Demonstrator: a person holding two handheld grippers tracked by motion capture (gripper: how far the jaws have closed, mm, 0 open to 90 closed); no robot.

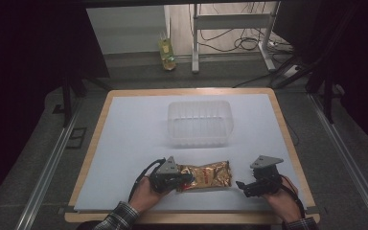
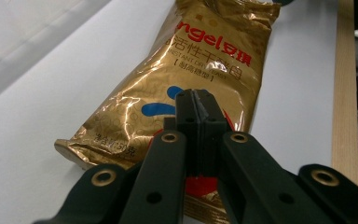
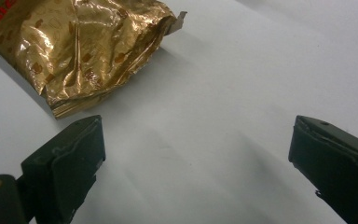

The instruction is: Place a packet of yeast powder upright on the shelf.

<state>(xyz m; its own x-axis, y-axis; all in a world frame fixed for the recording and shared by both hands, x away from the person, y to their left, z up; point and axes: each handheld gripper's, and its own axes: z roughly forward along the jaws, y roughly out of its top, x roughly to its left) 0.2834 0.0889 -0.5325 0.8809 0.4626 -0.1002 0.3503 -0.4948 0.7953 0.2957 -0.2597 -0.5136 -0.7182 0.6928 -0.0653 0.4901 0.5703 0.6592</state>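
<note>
— At the near edge of the table, my left gripper (image 2: 196,100) has its two black jaws pressed together over the near end of the crinkled gold foil packet with red lettering (image 2: 186,88). Whether they have pinched a fold of foil or merely met above it, I cannot say from here.

— And the packet itself?

— Lying flat on the white table sheet (image 1: 124,143), between my two hands, with the clear ribbed plastic tub (image 1: 200,122) standing a little beyond it. My right gripper (image 3: 191,154) is wide open, resting just beside the packet's far end without touching it.

— What worries you?

— The foil, I think. It's slick and creased, so if I've only caught a wrinkle of it, the bag could slide out the moment I lift. With one end held, the contents would likely slump to the free end and tug it loose.

— Anything with the tub?

— It looks light. A packet swinging low could knock its rim and push it away rather than drop inside.
</note>
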